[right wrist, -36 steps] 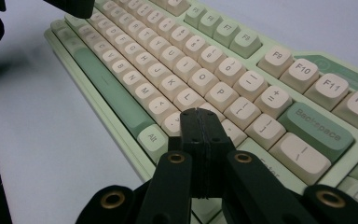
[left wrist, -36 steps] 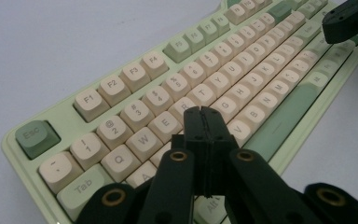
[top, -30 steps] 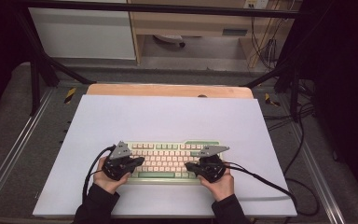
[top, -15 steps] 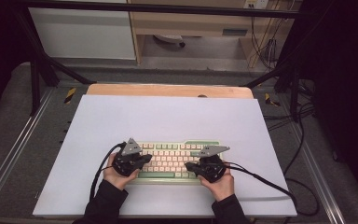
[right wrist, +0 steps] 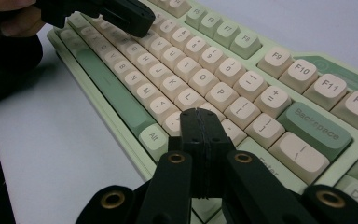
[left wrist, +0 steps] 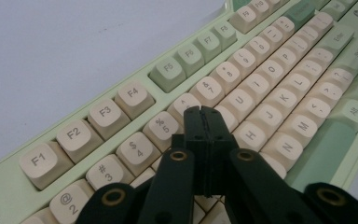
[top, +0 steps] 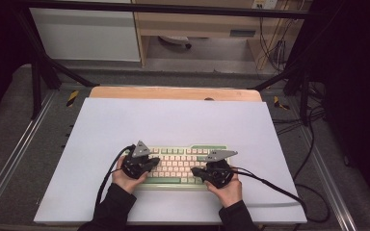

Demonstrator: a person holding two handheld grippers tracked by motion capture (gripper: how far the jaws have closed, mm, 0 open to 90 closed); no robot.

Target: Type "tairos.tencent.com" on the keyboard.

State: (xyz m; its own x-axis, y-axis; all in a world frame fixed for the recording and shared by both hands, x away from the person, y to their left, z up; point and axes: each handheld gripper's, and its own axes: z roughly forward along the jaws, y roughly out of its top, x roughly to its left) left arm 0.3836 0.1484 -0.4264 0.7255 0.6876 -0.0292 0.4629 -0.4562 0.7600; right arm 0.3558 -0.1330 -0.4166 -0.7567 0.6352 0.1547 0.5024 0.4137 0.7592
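White mat (top: 173, 120) over a wooden table (top: 173, 93), grey floor and cables around. Keyboard (top: 183, 166) near the mat's front edge, wide bare mat behind and to both sides of it. Left gripper (top: 149, 164) over the keyboard's left end, jaws pressed together above the 6 key (left wrist: 182, 103), nothing between. Right gripper (top: 198, 172) over the keyboard's right end, jaws pressed together, empty. Since a second ago: left gripper shifted right, further onto the keyboard; right gripper unmoved.
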